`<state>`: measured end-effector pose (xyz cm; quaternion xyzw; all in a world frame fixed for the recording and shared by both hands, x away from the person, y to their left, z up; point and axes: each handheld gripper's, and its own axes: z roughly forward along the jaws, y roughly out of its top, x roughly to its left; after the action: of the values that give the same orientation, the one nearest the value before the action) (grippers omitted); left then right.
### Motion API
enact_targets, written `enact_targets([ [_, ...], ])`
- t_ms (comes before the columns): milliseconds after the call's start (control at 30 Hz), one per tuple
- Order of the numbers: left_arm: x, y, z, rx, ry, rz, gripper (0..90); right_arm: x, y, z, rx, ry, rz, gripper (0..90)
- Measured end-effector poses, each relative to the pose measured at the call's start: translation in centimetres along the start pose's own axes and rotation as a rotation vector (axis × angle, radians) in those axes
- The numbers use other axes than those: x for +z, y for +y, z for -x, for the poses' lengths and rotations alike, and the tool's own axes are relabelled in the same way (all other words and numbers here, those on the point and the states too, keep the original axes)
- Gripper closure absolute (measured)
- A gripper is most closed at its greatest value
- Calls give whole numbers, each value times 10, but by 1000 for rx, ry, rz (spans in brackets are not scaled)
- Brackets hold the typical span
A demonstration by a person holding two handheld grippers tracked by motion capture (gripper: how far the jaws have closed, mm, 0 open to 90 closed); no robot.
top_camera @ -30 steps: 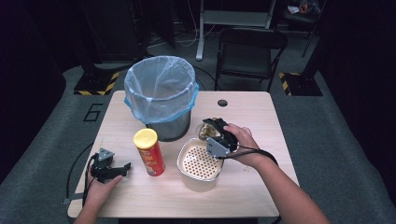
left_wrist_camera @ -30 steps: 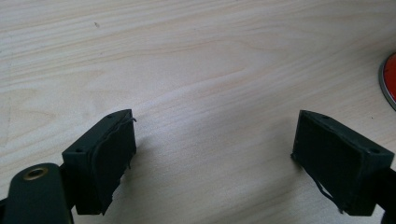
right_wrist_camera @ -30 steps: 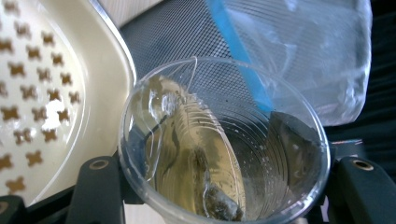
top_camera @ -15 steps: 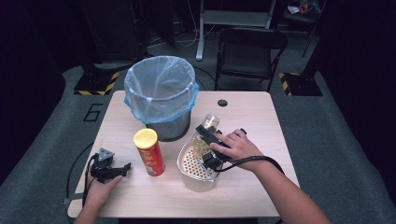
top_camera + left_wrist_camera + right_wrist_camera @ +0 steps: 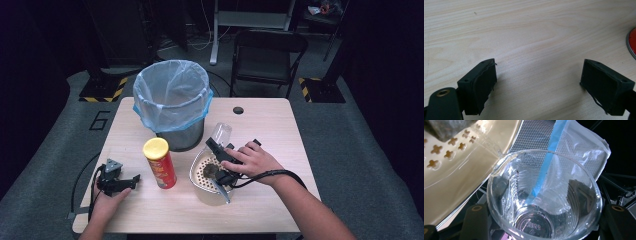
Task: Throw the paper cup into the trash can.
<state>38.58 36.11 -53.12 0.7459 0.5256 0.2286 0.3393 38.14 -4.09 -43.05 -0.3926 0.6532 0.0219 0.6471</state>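
We see the right gripper [image 5: 220, 150] lying over the near edge of the cream strainer bowl [image 5: 200, 175], its jaws clamped on the base end of a clear plastic cup [image 5: 220, 134]. The cup lies tipped over, its long axis running up and away across the worktop [image 5: 280, 130], with the open mouth pointing toward the far side, close to the foot of the waste bin [image 5: 172, 102]. From the right gripper view we look straight down the cup [image 5: 544, 195] from rim to moulded bottom, the black jaws pressed against its walls on either side; beyond the rim stand the bin's mesh wall and its clear liner with a blue band [image 5: 554, 135], and the strainer's perforated cream wall [image 5: 461, 165] rises just beside the cup's lip, touching or nearly so, we cannot tell which. A dark lump [image 5: 210, 171] sits inside the strainer. Over on the left, the left gripper [image 5: 117, 181] rests on the worktop in the person's hand, jaws spread wide with nothing between them, bare wood grain showing under them in the left gripper view [image 5: 539, 82]. The red crisp can with a yellow lid [image 5: 159, 162] stands upright between the left gripper and the strainer, near the bin.
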Motion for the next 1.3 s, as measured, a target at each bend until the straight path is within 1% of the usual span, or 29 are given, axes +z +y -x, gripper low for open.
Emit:
enact_targets([
  [67,0,0,0,0,0,0,129,0,0,-1,-5,-2,1,359],
  [333,0,0,0,-1,0,0,129,-2,0,0,9,-4,5,356],
  [533,0,0,0,-1,0,1,129,-3,0,2,9,-9,9,355],
  [1000,0,0,0,0,0,0,129,-4,1,7,2,-22,12,353],
  [1133,0,0,0,-3,-1,3,129,-4,1,7,-4,-27,1,353],
  [1300,0,0,0,0,0,0,129,-5,0,8,-4,-33,1,352],
])
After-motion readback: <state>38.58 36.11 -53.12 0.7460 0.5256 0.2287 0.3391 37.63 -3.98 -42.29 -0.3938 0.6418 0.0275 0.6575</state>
